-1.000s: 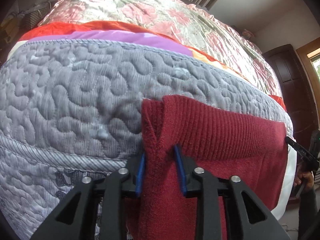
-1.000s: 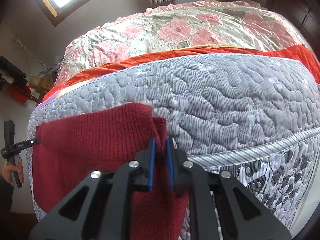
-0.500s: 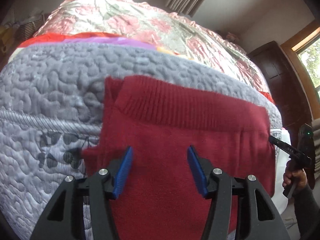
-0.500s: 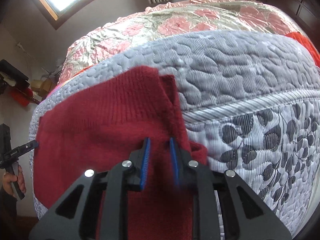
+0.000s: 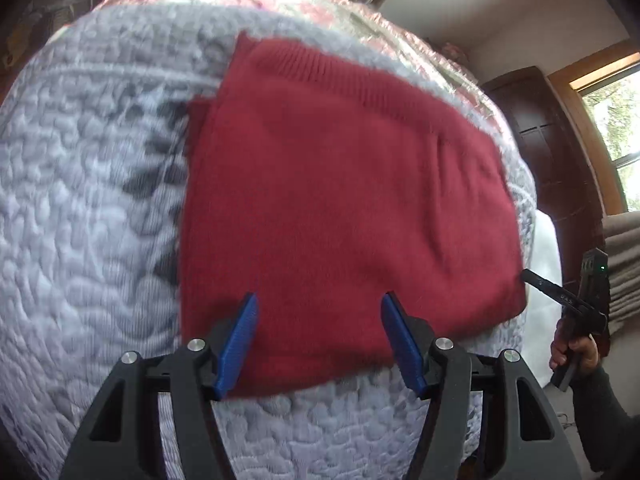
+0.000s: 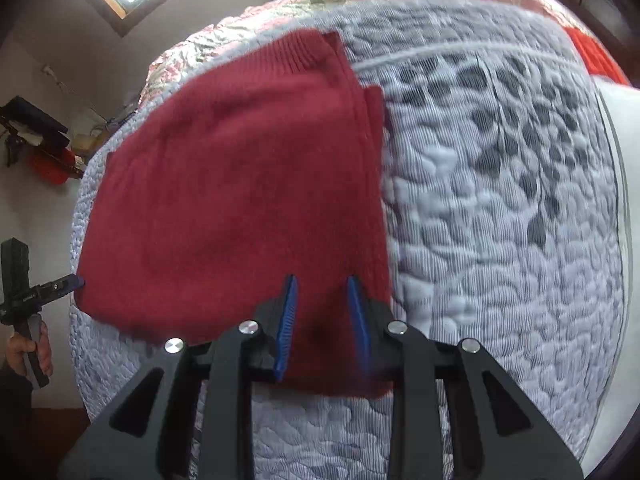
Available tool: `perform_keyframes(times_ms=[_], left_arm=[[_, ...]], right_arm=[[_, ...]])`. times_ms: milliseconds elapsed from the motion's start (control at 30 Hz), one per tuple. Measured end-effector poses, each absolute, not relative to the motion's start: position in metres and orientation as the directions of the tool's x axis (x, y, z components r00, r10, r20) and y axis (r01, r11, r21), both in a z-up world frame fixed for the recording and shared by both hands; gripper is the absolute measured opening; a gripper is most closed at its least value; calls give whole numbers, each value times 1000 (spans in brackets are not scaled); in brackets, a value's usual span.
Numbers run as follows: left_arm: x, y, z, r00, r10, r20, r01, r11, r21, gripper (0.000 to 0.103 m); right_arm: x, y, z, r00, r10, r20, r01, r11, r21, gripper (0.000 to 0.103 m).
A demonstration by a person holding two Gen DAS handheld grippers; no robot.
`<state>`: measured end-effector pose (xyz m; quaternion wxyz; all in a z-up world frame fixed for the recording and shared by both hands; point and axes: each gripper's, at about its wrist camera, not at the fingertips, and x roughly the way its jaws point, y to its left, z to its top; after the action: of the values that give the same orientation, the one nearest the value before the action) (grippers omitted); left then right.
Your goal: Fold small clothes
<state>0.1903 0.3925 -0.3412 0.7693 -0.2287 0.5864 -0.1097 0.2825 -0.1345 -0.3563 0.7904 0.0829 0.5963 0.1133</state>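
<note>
The left gripper [image 5: 318,340] has its blue fingers [image 5: 240,340] spread wide and released above the near edge of the red garment [image 5: 340,200]; a second ago they were clenched on a bunched fold of it. The right gripper [image 6: 322,322] now shows a clear gap between its fingers [image 6: 286,324], where a second ago they pinched the cloth; whether the pads touch the knit I cannot tell, since the right one is blurred. The garment, then hanging over the bed's edge, now lies folded flat on the grey quilt [image 5: 80,240] of the bed, ribbed hem at the far side, a lower layer peeking out along one side. Both views are motion-blurred. In the left view, the right gripper's tip [image 5: 560,296] touches the garment's right corner; faint white lettering on it cannot be read. The hand [image 5: 574,354] holding it is partly cut off.
</note>
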Motion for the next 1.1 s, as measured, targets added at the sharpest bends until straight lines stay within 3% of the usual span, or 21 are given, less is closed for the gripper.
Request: perform_keyframes(times_ms=[133,300,367,433,467,633,833,1100], left_arm=[[181,399,-370,271,-458,-847,-143,851,-506,57],[180,408,-364,262,-497,-827,-154,825,-544,57],[171,421,-350,275,-516,-811,-170,805,-569,62],[159,437,-333,311,-540,-782,-194,769,-609,80],[154,446,-327,325,-550,-769,-214,750,-626,82],[143,496,-314,318,-598,-736,-309,668,-677,87],[170,528,-317,286,-676,-679,-321,600,-733,94],[234,533,-357,181,-725,-664,-311,599,-738,94]], right_arm=[[277,-149,-388,223,290,-931,-23,956,293,26],[269,-155,-380,223,305,-926,27,948,318,26],[262,-153,-363,238,293,-926,24,951,307,28],[255,-147,-342,257,280,-925,17,956,294,29],[248,-143,-332,267,278,-923,11,957,291,30],[210,-82,-286,272,236,-933,-112,971,212,56],[176,73,-257,249,173,-953,-359,930,75,84],[168,226,-272,261,218,-940,-547,836,42,84]])
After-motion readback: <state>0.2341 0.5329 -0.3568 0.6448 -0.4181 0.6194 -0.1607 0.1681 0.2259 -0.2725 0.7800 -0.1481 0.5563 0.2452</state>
